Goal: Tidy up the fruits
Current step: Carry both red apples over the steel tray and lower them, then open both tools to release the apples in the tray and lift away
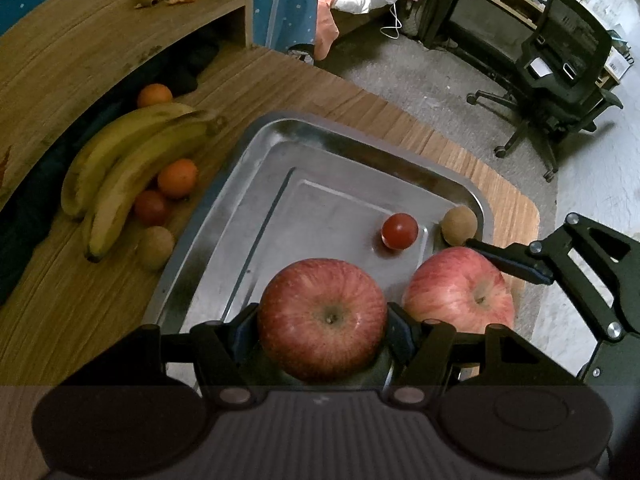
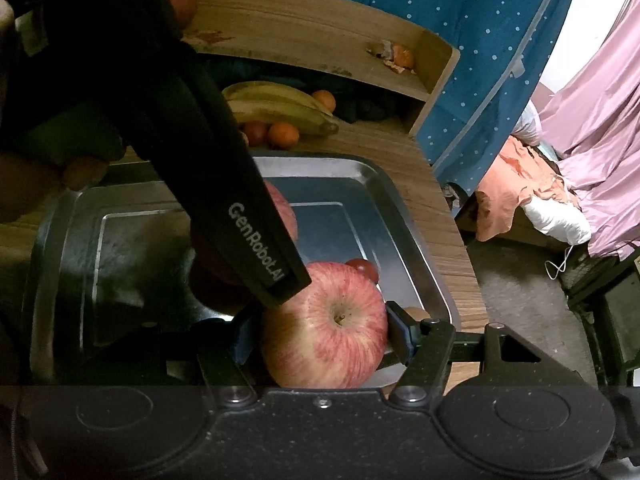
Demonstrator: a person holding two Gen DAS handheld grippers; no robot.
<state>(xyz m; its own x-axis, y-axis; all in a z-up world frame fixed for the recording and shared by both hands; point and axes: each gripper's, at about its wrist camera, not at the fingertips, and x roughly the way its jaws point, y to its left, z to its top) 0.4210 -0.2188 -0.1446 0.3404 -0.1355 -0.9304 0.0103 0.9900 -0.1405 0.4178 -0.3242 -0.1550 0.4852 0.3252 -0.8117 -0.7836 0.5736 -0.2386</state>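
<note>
I have my left gripper (image 1: 322,320) clamped on one apple (image 1: 322,316) and my right gripper (image 2: 324,332) clamped on the other apple (image 2: 326,326), both low over the near end of the metal tray (image 1: 224,192), side by side so they settle without rolling. A cherry tomato (image 1: 399,231) sits just beyond them in the tray, while the bananas (image 1: 120,172) and oranges (image 1: 178,178) wait on the tabletop (image 1: 60,300) left of the tray.

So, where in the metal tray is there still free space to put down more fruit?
The tray's far-left part is bare, from the rim beside the bananas to the tomato. The near-right side is crowded: both apples, each between jaws of the left gripper and right gripper, plus tomato and kiwi.
</note>
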